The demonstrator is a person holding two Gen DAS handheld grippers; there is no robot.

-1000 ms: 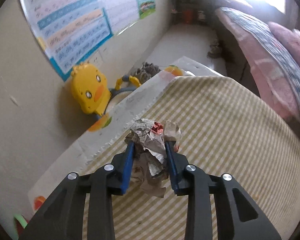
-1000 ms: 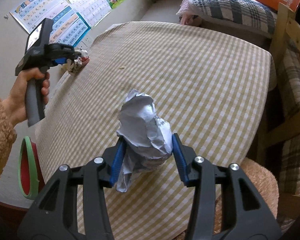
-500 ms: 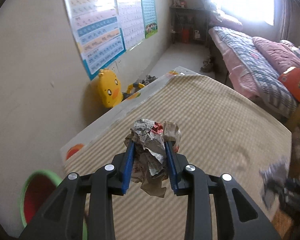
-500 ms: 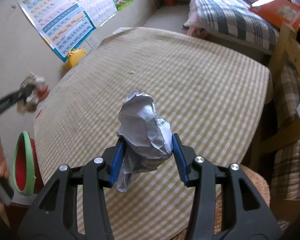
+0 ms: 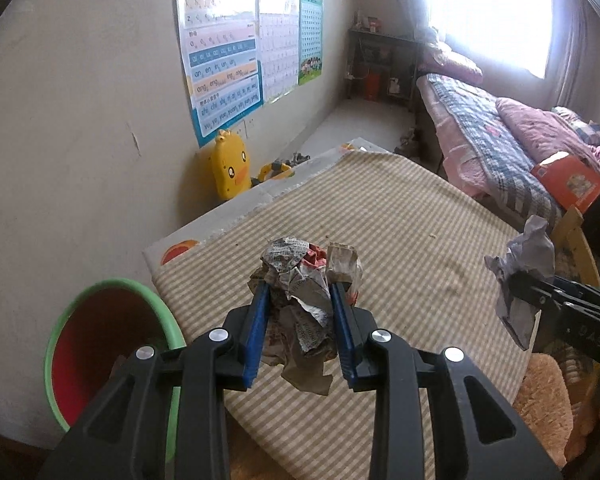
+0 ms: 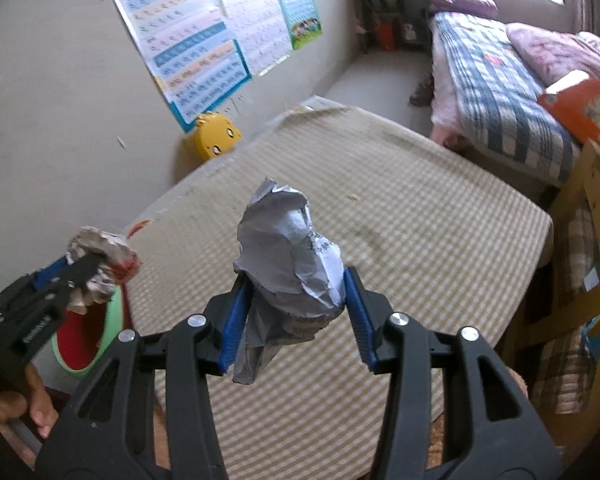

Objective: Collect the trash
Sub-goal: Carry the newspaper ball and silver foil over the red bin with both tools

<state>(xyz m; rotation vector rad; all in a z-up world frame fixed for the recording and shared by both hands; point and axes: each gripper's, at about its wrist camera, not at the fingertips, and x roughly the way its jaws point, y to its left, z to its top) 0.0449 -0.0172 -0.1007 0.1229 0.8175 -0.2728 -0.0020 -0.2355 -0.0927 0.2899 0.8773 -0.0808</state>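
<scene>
My left gripper (image 5: 300, 292) is shut on a crumpled newspaper wad (image 5: 304, 280) with a red patch, held above the near left corner of the checked table (image 5: 400, 216). A red bin with a green rim (image 5: 100, 340) stands on the floor below and to its left. My right gripper (image 6: 292, 280) is shut on a crumpled grey-white paper ball (image 6: 288, 256), held above the table. In the right wrist view the left gripper (image 6: 96, 264) and its newspaper wad (image 6: 100, 252) hang over the bin (image 6: 88, 340). The left wrist view shows the paper ball (image 5: 524, 256) at right.
A yellow duck toy (image 5: 228, 168) stands against the poster wall (image 5: 220, 60) beyond the table. A bed (image 5: 500, 140) with an orange book (image 5: 568, 180) lies at the right. A wooden chair (image 6: 572, 260) stands at the table's right side. A hand (image 6: 28, 404) holds the left gripper's handle.
Both grippers have risen with their paper wads still held. The left one has drawn back from the table's far left edge towards the near corner, bringing the bin into its view.
</scene>
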